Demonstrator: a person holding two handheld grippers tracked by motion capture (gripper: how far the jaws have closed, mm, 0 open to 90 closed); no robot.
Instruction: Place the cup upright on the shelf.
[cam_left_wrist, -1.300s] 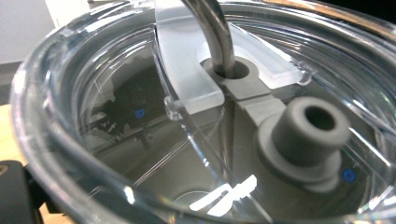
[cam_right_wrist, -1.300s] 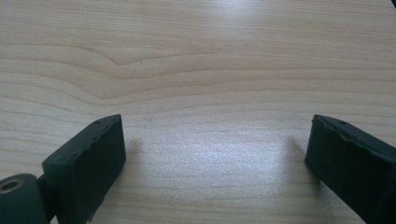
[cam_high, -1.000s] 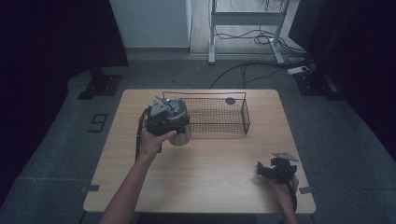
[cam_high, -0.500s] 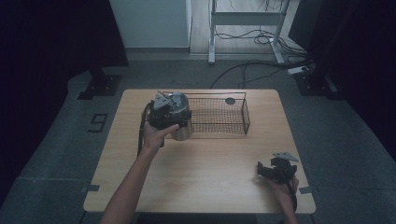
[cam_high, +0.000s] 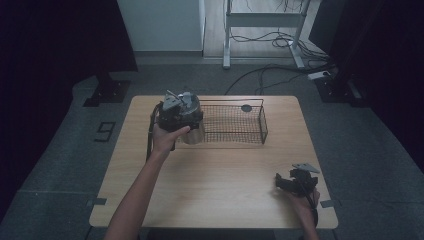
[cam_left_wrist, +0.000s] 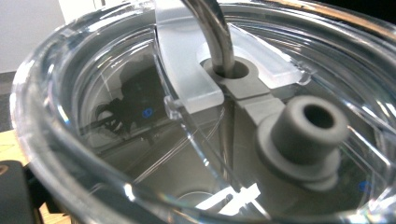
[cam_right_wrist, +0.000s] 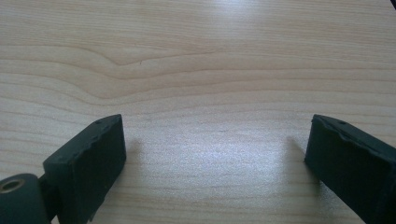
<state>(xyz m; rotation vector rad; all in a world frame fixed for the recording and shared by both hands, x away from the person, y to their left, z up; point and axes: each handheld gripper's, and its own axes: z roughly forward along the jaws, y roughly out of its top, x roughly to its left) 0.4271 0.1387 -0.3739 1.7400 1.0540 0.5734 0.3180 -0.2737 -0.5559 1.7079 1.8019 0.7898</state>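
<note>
My right gripper rests on the bench well short of the wire basket, its fingers spread wide with only bare wood between them. Farther off, my left gripper carries the clear-lidded tumbler; I cannot tell how the fingers stand, since the lid and its metal straw crowd the left gripper view. Over the last second the tumbler has shifted from beside the basket's left end up against that end wall, so I judge lowering it inside comes next
</note>
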